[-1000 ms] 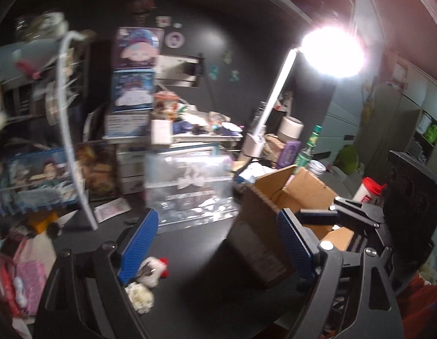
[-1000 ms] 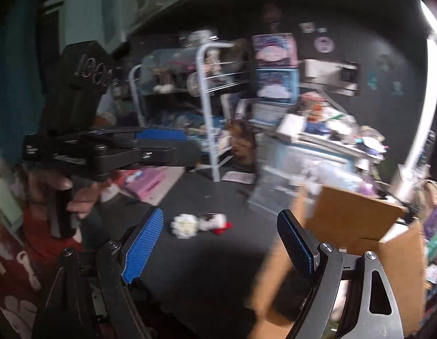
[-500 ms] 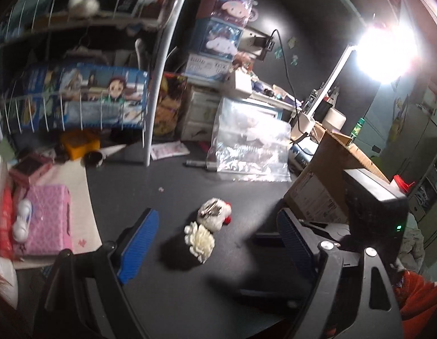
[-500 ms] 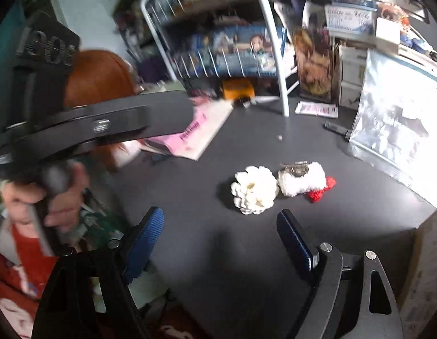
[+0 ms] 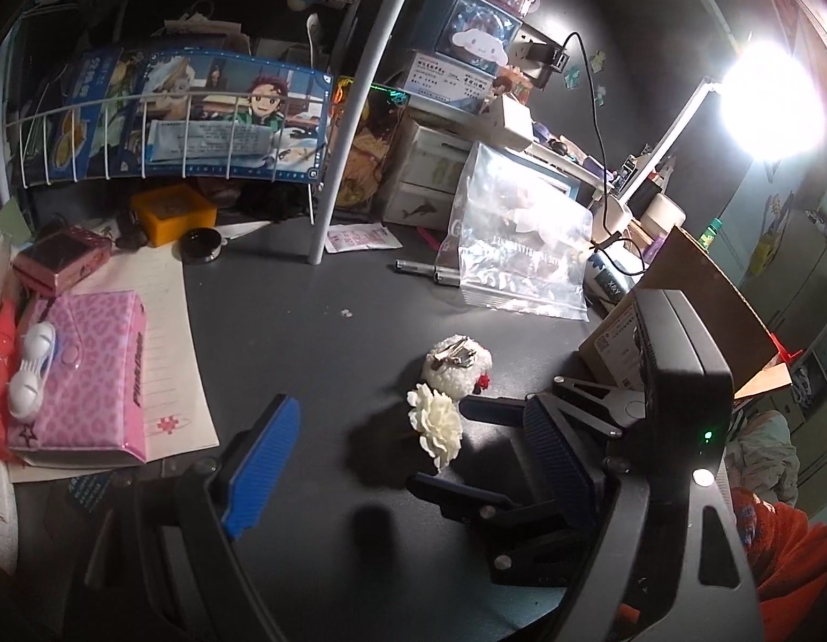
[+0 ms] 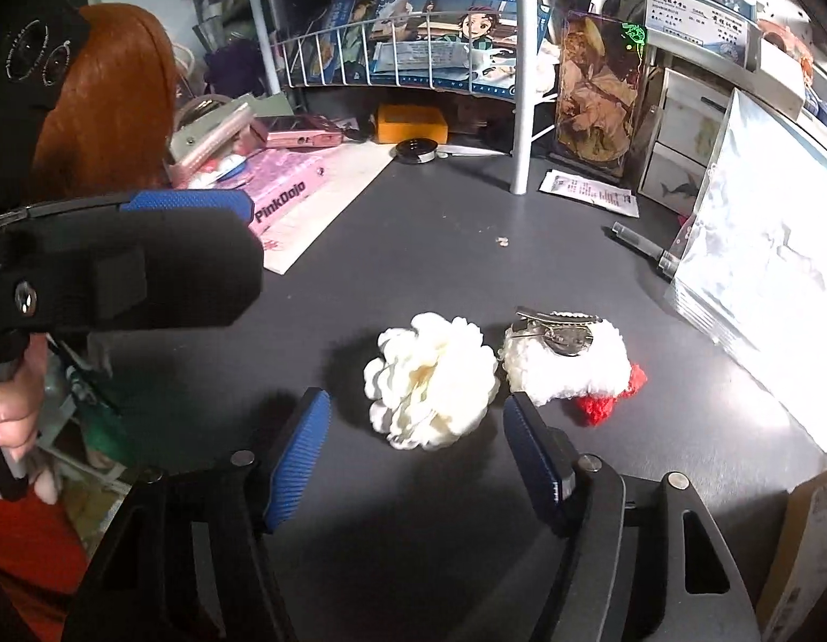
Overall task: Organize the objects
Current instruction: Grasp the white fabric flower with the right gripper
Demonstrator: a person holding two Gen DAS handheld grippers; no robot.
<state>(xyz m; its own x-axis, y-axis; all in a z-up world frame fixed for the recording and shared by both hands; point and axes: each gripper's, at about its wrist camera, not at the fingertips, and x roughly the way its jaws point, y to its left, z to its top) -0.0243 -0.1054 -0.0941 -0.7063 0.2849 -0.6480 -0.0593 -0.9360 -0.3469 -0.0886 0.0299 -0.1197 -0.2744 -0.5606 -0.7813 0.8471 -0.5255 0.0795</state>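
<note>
A white fabric flower clip lies on the dark table. Touching it on the right is a fluffy white hair clip with a red tuft and its metal clasp facing up. My right gripper sits low over the table with its jaws closing. The flower lies between its fingertips, and the pads are clear of it. My left gripper is open and holds nothing, hovering left of the flower.
A cardboard box stands at the right, with a clear plastic bag leaning behind the clips. A pink pouch on paper lies at the left. A white wire rack and stacked boxes crowd the back. A bright lamp glares.
Both grippers have come down toward the table and the two clips. The right gripper's jaws have narrowed, and the flower now sits between their tips. The left jaws keep their width.
</note>
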